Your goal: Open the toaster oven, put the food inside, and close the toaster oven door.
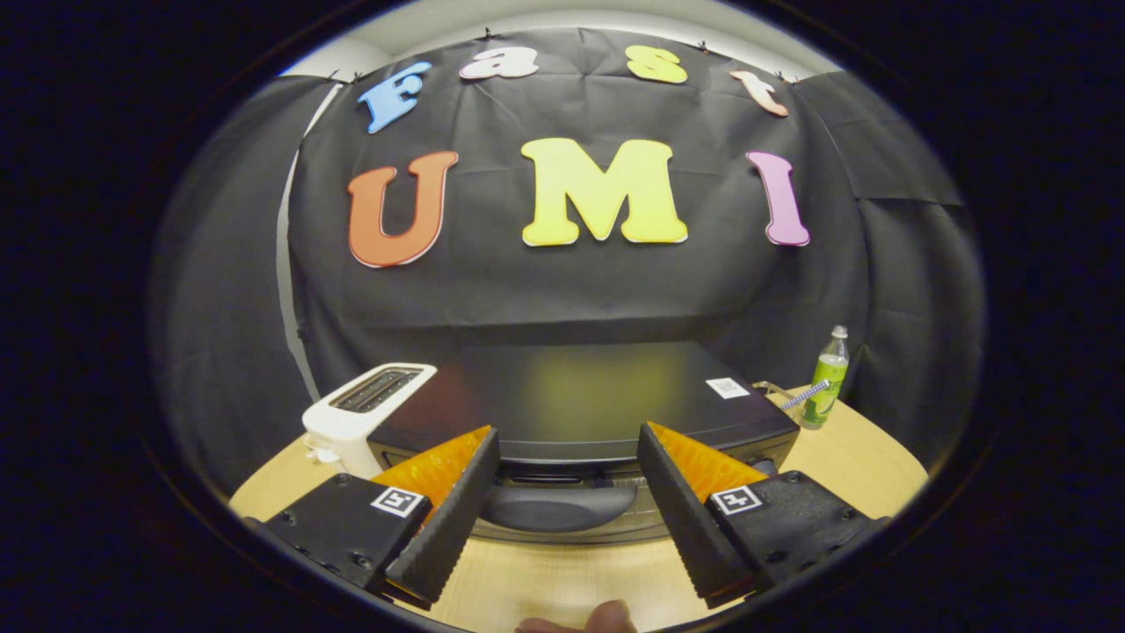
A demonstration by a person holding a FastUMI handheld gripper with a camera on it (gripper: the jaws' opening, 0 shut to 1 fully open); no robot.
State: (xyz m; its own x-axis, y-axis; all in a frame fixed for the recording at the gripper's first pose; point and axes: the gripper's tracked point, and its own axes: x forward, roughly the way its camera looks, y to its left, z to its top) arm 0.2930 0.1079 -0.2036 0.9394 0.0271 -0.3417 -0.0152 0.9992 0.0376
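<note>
- The gripper (568,440) hangs over a light wooden table (866,462), its two fingers spread wide with nothing held between them.
- A black toaster oven (584,396) sits on the table just ahead of the fingers, and both fingertips overlap the front edge of its flat, glossy top.
- The toaster oven's door handle (555,505), a dark curved bar, lies in the gap between the fingers, below the oven's top edge; the fingers do not touch it.
- The door appears to stand closed against the oven's front, though little of that front can be seen from above.
- A small white square sticker (727,388) rests on the oven's top near its rear right corner.
- A white slot toaster (365,418) stands just beside the toaster oven on its left, with its slots facing up.
- A green plastic bottle (826,380) with a pale cap stands upright near the toaster oven's right rear corner, apart from it; a thin patterned stick (806,396) leans across the bottle's lower half.
- Part of a person's hand (584,622) shows at the table's near edge, on the near side of the toaster oven and behind the fingers.
- Black cloth hangs as a wall behind the toaster oven.
</note>
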